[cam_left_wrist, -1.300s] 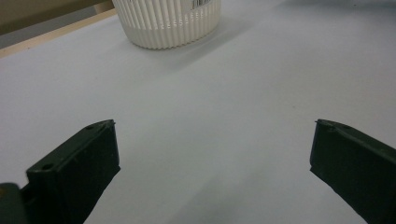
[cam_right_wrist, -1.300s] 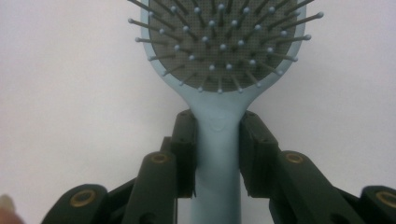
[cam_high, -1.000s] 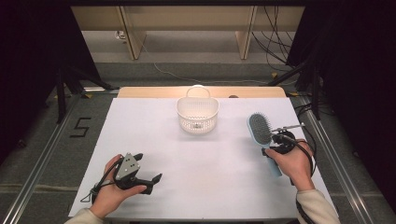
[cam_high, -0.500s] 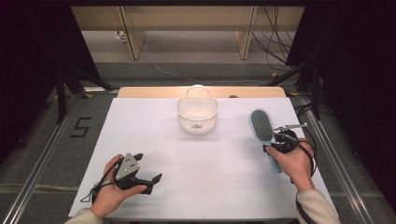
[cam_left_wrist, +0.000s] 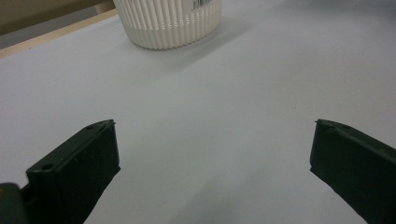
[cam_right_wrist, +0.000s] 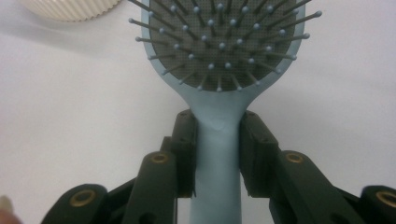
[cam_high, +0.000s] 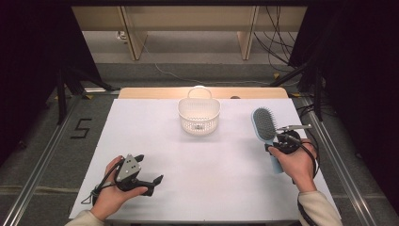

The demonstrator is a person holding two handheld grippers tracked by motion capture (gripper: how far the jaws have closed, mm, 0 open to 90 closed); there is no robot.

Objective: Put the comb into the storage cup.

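A light blue hairbrush [cam_high: 265,123] with a dark bristle pad lies bristles-up at the right of the white table [cam_high: 221,188]. My right gripper [cam_high: 277,142] is shut on its handle just below the head. In the right gripper view the two pads [cam_right_wrist: 186,140] press the handle [cam_right_wrist: 217,177] from both sides, with the head [cam_right_wrist: 219,42] straight ahead. Whether the brush rests on the table or hangs just above it I cannot tell. My left gripper [cam_high: 150,169] sits low at the near left, held in a hand, and is open. Nothing is between its fingers [cam_left_wrist: 88,154].
A white ribbed basket [cam_high: 199,126] with a loop handle stands at the middle far side; it is also seen as the basket [cam_left_wrist: 168,28] ahead of the left gripper and the basket [cam_right_wrist: 70,9] left of the brush head. A wooden edge [cam_high: 141,92] runs behind the sheet.
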